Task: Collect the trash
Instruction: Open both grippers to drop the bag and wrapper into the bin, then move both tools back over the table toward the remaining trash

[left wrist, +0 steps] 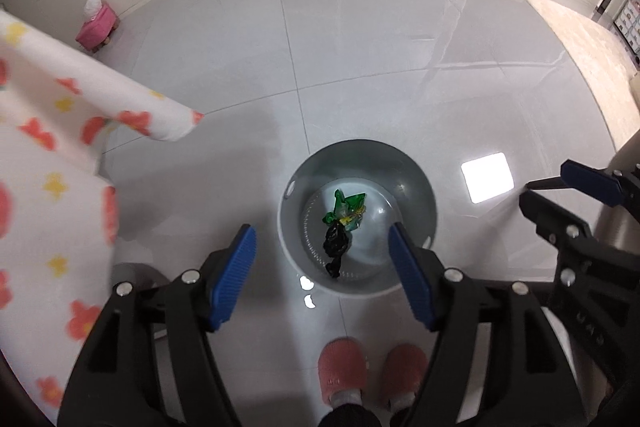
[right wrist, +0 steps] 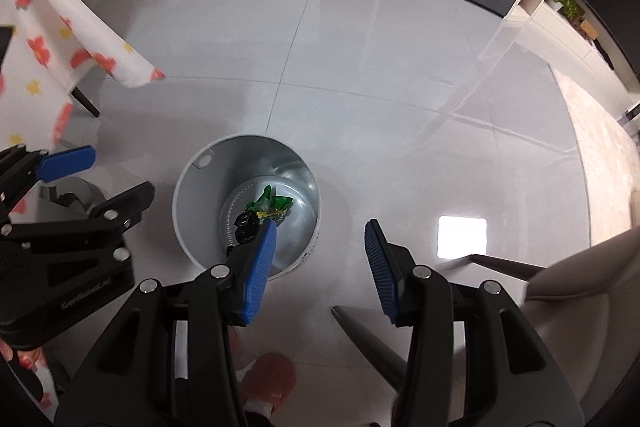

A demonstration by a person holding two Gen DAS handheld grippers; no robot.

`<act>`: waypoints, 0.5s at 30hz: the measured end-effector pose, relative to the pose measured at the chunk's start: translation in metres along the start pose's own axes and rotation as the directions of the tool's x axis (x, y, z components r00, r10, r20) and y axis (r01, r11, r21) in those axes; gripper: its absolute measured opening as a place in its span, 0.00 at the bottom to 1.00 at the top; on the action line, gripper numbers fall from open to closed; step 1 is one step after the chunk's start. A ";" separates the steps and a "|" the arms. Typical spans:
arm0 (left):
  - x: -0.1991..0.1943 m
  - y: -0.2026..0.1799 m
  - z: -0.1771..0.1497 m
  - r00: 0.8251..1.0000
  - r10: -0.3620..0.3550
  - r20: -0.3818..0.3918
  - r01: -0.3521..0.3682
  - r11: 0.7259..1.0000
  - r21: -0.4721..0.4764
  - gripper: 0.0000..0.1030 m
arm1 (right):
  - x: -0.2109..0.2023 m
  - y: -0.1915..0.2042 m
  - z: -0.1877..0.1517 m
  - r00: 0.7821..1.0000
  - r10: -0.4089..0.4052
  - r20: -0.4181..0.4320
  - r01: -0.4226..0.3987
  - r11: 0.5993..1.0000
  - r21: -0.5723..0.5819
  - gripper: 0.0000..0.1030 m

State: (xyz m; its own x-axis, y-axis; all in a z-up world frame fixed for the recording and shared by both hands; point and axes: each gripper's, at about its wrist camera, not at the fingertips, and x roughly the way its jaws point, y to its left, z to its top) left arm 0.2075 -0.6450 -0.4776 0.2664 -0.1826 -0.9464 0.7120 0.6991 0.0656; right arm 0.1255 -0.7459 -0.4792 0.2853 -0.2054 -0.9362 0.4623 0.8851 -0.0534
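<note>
A round grey trash bin [left wrist: 416,187] [right wrist: 200,203] stands on the glossy white floor, straight below both grippers. At its bottom lie a green wrapper [left wrist: 348,205] [right wrist: 274,203] and a crumpled black bag [left wrist: 335,245] [right wrist: 245,223]. My left gripper [left wrist: 324,275] [right wrist: 108,175] hangs above the bin, pointing steeply down, jaws open with nothing between the blue pads. My right gripper [right wrist: 320,267] [left wrist: 560,187] is beside it to the right, over the bin's right edge, also open and holding nothing.
A table with a white floral cloth [left wrist: 60,147] [right wrist: 48,39] stands at the left. A beige chair [right wrist: 580,287] with dark legs is at the right. Pink slippers [left wrist: 344,367] stand just before the bin. A pink stool [left wrist: 98,27] and shelves sit far back.
</note>
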 end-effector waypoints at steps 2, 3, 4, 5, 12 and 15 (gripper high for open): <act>-0.030 0.007 -0.001 1.000 -0.002 0.004 0.002 1.000 -0.016 0.67 | -0.029 0.003 0.007 1.000 0.002 0.009 -0.002 1.000 -0.002 0.48; -0.046 0.011 -0.003 1.000 -0.001 0.006 0.001 1.000 -0.028 0.68 | -0.045 0.006 0.010 1.000 0.005 0.014 -0.005 1.000 -0.006 0.49; -0.063 0.015 -0.004 1.000 -0.003 0.009 0.003 0.999 -0.045 0.71 | -0.061 0.010 0.013 1.000 0.013 0.021 -0.013 1.000 -0.012 0.51; -0.082 0.022 -0.006 1.000 -0.005 0.013 0.006 0.998 -0.069 0.73 | -0.077 0.012 0.016 0.999 0.021 0.029 -0.020 1.000 -0.018 0.53; -0.201 0.064 -0.033 0.995 0.099 0.020 -0.092 0.972 -0.216 0.74 | -0.195 0.061 0.029 0.987 0.127 0.097 -0.108 0.977 -0.184 0.58; -0.244 0.092 -0.055 0.993 0.118 0.009 -0.108 0.936 -0.334 0.74 | -0.242 0.091 0.030 0.974 0.191 0.120 -0.149 0.945 -0.292 0.59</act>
State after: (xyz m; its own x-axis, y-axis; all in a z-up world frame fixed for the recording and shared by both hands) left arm 0.1726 -0.4982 -0.2578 0.3549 -0.1051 -0.9290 0.4212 0.9051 0.0585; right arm 0.1234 -0.6277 -0.2470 0.4673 -0.0811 -0.8804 0.1485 0.9888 -0.0123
